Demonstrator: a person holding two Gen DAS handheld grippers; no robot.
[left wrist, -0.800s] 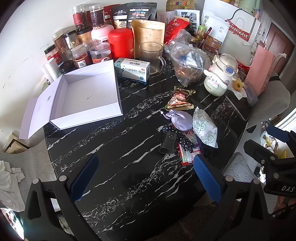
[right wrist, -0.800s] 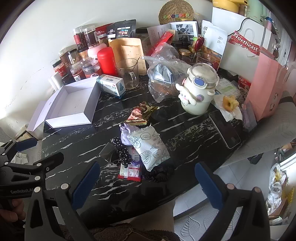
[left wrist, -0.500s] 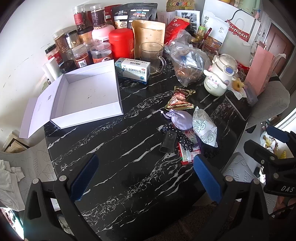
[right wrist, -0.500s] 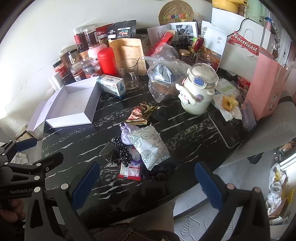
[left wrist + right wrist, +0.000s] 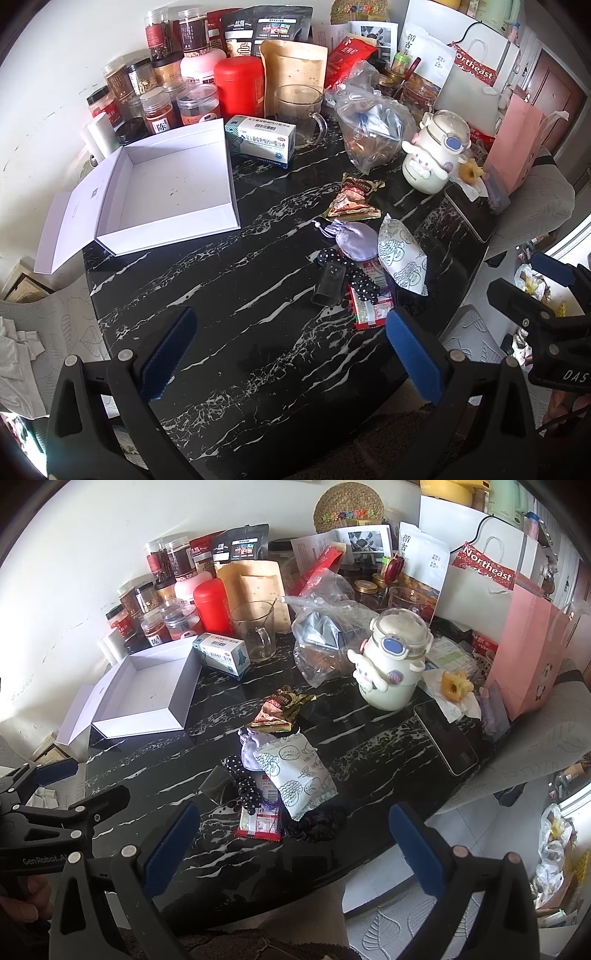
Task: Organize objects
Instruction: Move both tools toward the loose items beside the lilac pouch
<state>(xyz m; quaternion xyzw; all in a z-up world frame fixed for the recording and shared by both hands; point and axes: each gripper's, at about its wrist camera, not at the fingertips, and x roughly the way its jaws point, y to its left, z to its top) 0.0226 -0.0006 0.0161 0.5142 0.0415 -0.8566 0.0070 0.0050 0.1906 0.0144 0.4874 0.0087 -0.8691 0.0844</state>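
Looking down: a cluttered black marble table (image 5: 229, 302) seen from two handheld grippers.
Left gripper (image 5: 291, 354): hovers over the near table edge, jaws spread wide, nothing between its blue pads (image 5: 170, 350).
Right gripper (image 5: 295, 843): hovers over the near edge further right, jaws spread wide, holding nothing.
White box (image 5: 166, 192): open and empty, lid flap folded out to its left, at 10 o'clock in the left view.
Small pile: at 2 o'clock from the left gripper, near the table's front edge, well apart from the box.
Pile contents: a lilac pouch (image 5: 352, 240), a white printed packet (image 5: 400, 258) lying partly over it, a polka-dot scrunchie (image 5: 351, 271), a small dark case (image 5: 328, 282) touching the scrunchie, and a red sachet (image 5: 371, 310) underneath.
Snack wrapper (image 5: 354, 197): brown and gold, just beyond the pile at 12 o'clock from it.
Medicine carton (image 5: 264, 140): lies just beside the box's far right corner.
Glass mug (image 5: 299, 114): stands just behind the carton.
Jars (image 5: 159, 114): crowded with a red canister (image 5: 240, 88) along the wall at 11 o'clock.
Cartoon bottle (image 5: 393, 662): cream, upright, at 1 o'clock in the right view.
Phone (image 5: 445, 736): flat, face up, near the table's right edge.
Plastic bag (image 5: 325, 627): clear, crumpled, between mug and bottle.
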